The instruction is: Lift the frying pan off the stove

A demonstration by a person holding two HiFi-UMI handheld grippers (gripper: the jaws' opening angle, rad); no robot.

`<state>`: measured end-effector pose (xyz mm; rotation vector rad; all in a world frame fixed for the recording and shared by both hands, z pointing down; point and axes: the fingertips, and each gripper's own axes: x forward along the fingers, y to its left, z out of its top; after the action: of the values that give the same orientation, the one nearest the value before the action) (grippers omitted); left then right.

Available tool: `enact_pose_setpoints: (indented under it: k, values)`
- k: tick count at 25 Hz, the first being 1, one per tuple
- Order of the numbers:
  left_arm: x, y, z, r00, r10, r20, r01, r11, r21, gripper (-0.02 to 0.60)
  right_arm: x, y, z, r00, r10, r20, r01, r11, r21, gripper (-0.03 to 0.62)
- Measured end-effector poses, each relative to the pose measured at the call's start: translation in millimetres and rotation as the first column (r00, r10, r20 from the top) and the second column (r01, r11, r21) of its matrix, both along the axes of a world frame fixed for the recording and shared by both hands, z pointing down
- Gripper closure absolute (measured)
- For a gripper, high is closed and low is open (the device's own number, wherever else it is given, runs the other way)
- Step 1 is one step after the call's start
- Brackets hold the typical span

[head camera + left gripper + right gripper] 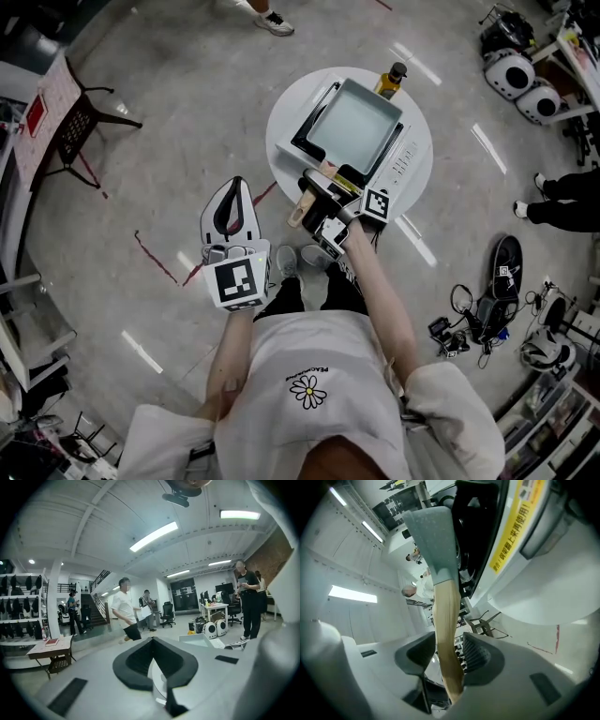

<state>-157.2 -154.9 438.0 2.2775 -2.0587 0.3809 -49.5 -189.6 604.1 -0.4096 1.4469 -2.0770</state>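
A square grey-green frying pan [356, 124] sits on a black-and-white portable stove [397, 161] on a round white table [281, 127]. Its wooden handle [307, 195] points toward me. My right gripper [325, 204] is at that handle, rolled on its side. In the right gripper view the handle [443, 616] runs between the two pads and both touch it, so the right gripper [449, 656] is shut on it; the pan [431, 531] and stove [520, 522] fill the view beyond. My left gripper [236, 182] hangs left of the table, shut and empty [152, 640].
A yellow bottle with a dark cap [391, 80] stands at the table's far edge beside the stove. A small side table with a red book [52, 103] is at the left. Bags, helmets and cables [497, 300] lie on the floor at the right. Several people [125, 609] stand across the room.
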Motion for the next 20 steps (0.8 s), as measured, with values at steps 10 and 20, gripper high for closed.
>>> enact_pose_setpoints:
  k: [10, 20]
  values:
    - [-0.3, 3.7, 1.0, 1.0, 0.004, -0.005, -0.004, 1.0, -0.005, 0.581, 1.6, 1.0, 4.6, 0.999, -0.011, -0.04, 0.01, 0.999, -0.03, 0.48]
    - [-6.3, 3.9, -2.7, 0.999, 0.007, -0.035, -0.006, 1.0, 0.024, 0.581, 6.2, 0.0, -16.7, 0.984, -0.058, -0.17, 0.069, 0.996, 0.056, 0.539]
